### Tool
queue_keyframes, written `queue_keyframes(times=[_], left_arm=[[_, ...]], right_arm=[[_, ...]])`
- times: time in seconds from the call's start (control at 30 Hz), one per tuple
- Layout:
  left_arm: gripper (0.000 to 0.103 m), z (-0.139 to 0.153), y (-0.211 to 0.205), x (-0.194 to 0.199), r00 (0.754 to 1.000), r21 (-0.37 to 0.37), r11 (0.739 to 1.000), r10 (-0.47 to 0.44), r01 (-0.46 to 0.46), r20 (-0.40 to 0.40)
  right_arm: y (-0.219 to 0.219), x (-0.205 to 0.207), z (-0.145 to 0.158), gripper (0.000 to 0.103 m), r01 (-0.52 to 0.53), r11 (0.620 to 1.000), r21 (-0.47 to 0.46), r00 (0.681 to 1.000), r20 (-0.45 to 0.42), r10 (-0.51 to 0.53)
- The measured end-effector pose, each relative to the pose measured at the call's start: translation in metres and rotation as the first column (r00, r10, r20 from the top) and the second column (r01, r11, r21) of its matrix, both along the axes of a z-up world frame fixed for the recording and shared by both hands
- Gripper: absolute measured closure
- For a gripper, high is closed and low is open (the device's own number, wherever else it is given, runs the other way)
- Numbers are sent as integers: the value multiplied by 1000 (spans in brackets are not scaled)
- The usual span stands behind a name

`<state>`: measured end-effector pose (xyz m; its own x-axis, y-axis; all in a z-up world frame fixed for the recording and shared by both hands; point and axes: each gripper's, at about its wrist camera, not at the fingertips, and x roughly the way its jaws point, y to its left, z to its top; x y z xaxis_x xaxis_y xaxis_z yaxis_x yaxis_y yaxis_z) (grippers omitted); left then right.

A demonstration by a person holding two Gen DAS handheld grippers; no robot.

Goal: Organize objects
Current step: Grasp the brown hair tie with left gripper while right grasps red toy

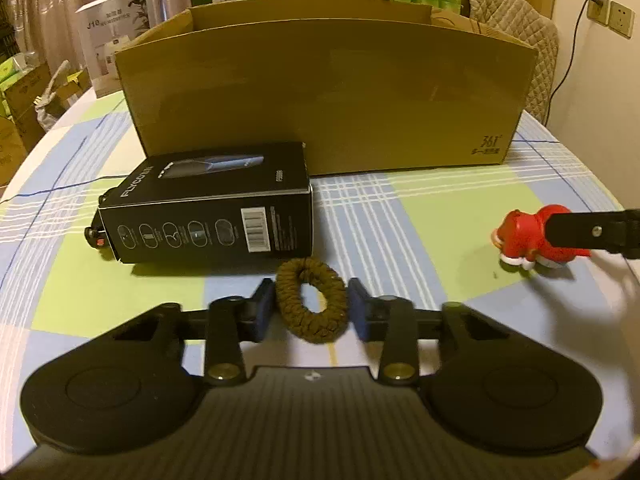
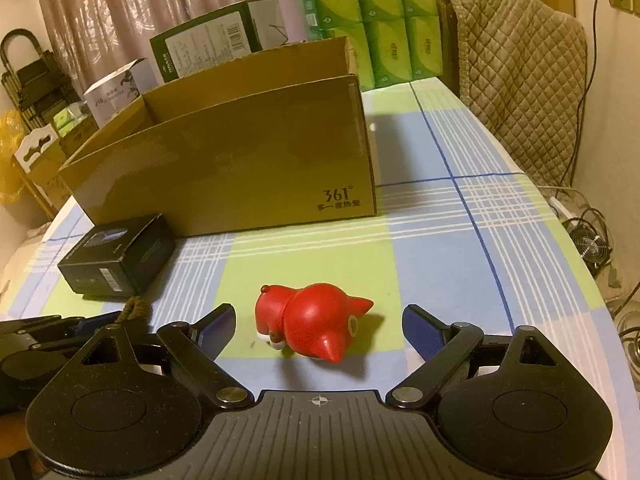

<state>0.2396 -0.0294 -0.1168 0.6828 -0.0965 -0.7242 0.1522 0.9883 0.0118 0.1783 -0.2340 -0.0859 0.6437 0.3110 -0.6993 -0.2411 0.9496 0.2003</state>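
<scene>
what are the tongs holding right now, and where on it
Left tongs clamp the brown hair tie across its ring's outer sides. Right tongs hold nothing.

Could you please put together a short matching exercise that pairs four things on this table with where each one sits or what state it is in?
Things:
1. brown braided hair tie
2. red toy figure
3. black product box
4. cardboard box

Places or states:
A. lying on its side between the wide-open fingers of the right gripper
B. open-topped, standing at the back of the table
C. lying flat just in front of the cardboard box, to the left
D. between the close-set pads of the left gripper

Pairs: 1-D, 2-A, 3-C, 4-B
</scene>
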Motion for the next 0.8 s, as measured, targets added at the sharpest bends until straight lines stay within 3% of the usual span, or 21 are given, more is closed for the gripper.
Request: queue_keyframes(times=[0.03, 0.07, 0.47, 0.73, 0.8], left_arm=[[86, 1, 0, 0, 1000, -4, 1000, -3, 3, -3], [87, 1, -1, -1, 1000, -1, 1000, -4, 4, -3], [88, 2, 1, -6, 1000, -42, 999, -11, 11, -5], [88, 2, 2, -4, 1000, -49, 999, -12, 12, 0], [88, 1, 3, -3, 1000, -52, 999, -12, 12, -1]], right_arm=[[1, 1, 0, 15, -5, 1000, 0, 1000, -2, 5], [2, 1, -2, 15, -10, 1000, -1, 1000, -5, 10], [23, 22, -13, 15, 7, 999, 38, 999, -44, -5], [42, 29, -24, 16, -37, 996, -78, 999, -36, 34], [43, 29, -26, 27, -46, 993, -105, 998, -35, 43]])
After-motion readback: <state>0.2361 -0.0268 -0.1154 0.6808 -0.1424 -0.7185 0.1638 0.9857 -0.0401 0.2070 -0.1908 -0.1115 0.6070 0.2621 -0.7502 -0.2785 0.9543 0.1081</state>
